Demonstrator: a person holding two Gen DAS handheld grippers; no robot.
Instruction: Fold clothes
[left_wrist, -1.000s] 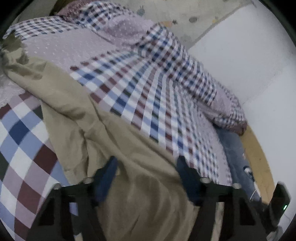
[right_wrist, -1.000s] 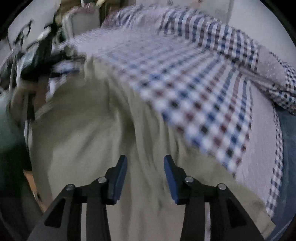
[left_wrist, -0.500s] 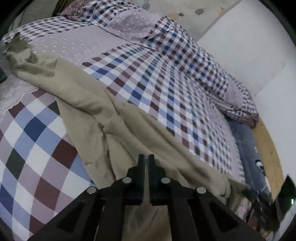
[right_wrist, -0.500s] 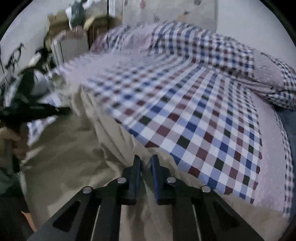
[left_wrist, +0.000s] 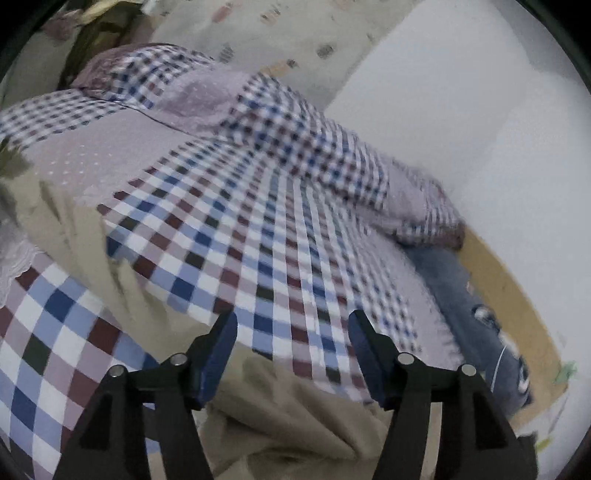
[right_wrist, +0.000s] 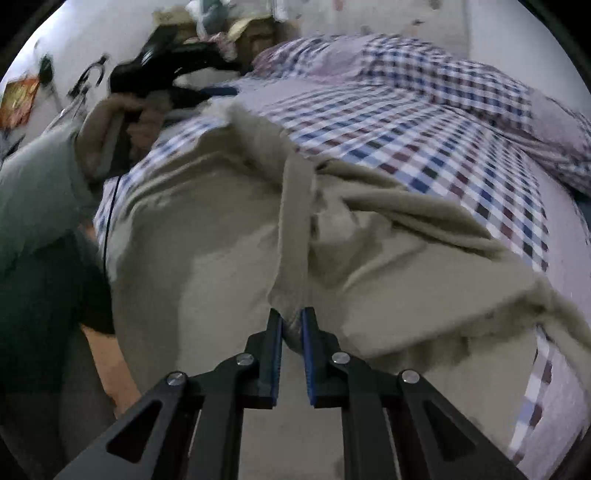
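**Left jaws released, right jaws clamped on a pinch of tan cloth**

Half a second back both sets of jaws pinched shut over the tan garment; now spread wide again on the left gripper, having just been opening, with nothing between them but the checked bedspread showing beyond. Lifted clear of the cloth too, with only a rumpled tan heap left under and in front of the fingers in the left wrist view. Clenched on the right gripper, gripping a raised ridge of the tan fabric that runs away from the fingertips as a taut strip.

Early in the fold, by the look of it. No neat rectangle yet, no flat stacked layers; only one loose lap of cloth thrown over itself. Left to do, most likely: smoothing, squaring the edges, and at least one more fold.

Lying across the near edge of the bed, the garment spreads from the near left corner, beside the person's sleeve, toward the right edge. Soft, thin, matte tan; wrinkled throughout, with deep creases fanning from the pinched ridge and a ragged, wavy hem on the right side. Motion blur hides finer detail such as seams or buttons.
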